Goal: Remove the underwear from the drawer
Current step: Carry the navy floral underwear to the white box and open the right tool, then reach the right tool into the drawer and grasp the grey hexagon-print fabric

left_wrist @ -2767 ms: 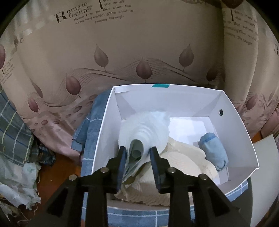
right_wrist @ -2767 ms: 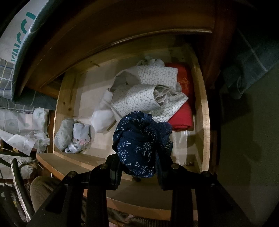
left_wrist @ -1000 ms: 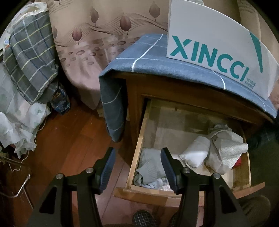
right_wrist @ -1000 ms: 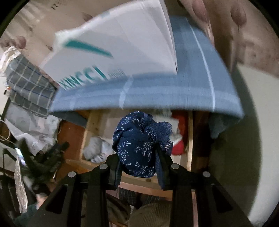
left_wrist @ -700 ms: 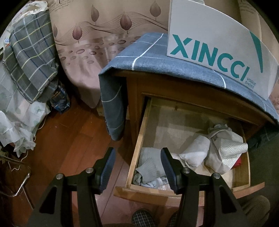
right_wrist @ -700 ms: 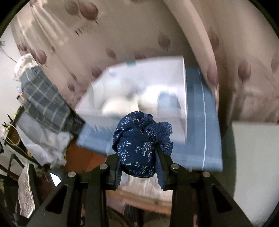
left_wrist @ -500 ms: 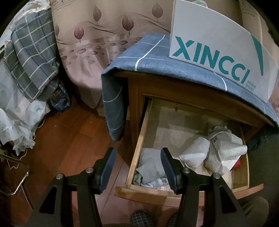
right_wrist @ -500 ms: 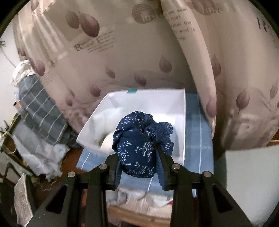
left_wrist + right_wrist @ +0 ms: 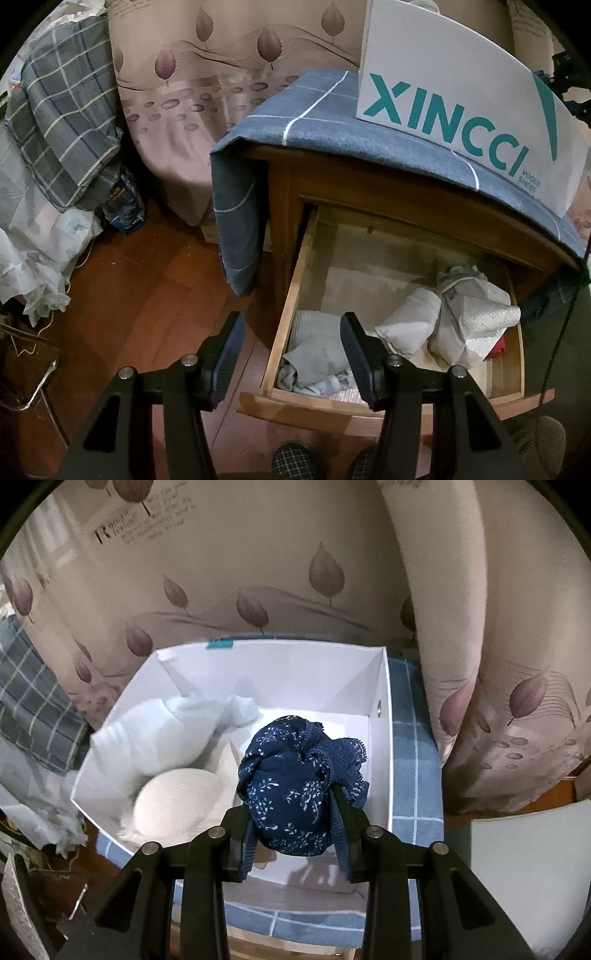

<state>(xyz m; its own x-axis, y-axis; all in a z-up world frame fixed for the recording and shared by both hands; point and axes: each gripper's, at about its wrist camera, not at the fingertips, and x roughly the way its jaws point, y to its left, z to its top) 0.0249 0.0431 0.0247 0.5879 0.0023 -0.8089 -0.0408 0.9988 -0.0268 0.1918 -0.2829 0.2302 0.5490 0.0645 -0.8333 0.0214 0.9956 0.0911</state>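
Underwear [image 9: 291, 782], one navy piece, clamped in right gripper [image 9: 293, 836] above box [image 9: 384, 746].

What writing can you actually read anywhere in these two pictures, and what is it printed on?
"XINCCI": big teal letters on the white box.
Small teal print under it: seems "VOGUE SHOES", barely legible.
"Romantic feeling", partly blurred: on the curtain; smaller lines beside it unreadable.
Blue packet on the floor: print too small to read.

Tongs I'm running: two, left tongs [image 9: 291, 354] and right tongs [image 9: 293, 816]
Drawer [image 9: 284, 332]: one
White box [image 9: 380, 746]: one
Navy underwear [image 9: 295, 779]: one, over the box
Pale garments inside the box [image 9: 173, 768]: I count two
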